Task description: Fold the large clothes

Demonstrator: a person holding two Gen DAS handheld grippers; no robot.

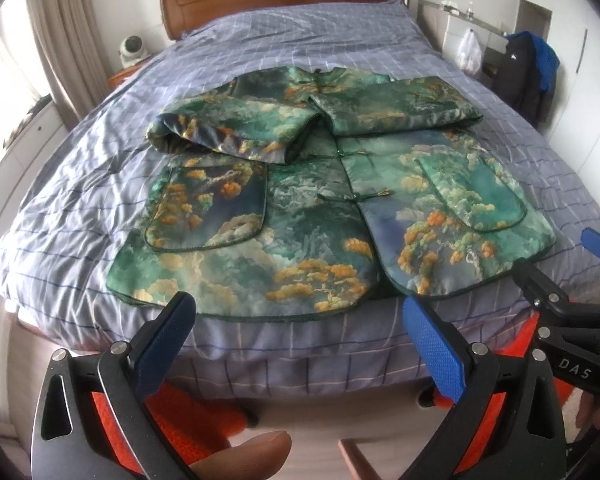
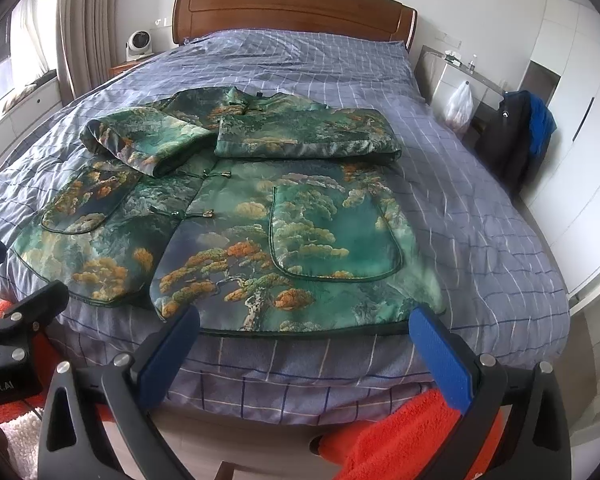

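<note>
A green jacket printed with orange trees and clouds lies front up on the bed, hem toward me, both sleeves folded across its chest. It also shows in the right wrist view. My left gripper is open and empty, just short of the hem at the bed's foot. My right gripper is open and empty, over the hem's right part. The right gripper also shows at the right edge of the left wrist view.
The bed has a blue checked cover and a brown headboard. A small fan stands on the left nightstand. A dark and blue coat and a white plastic bag hang at the right. An orange rug lies below.
</note>
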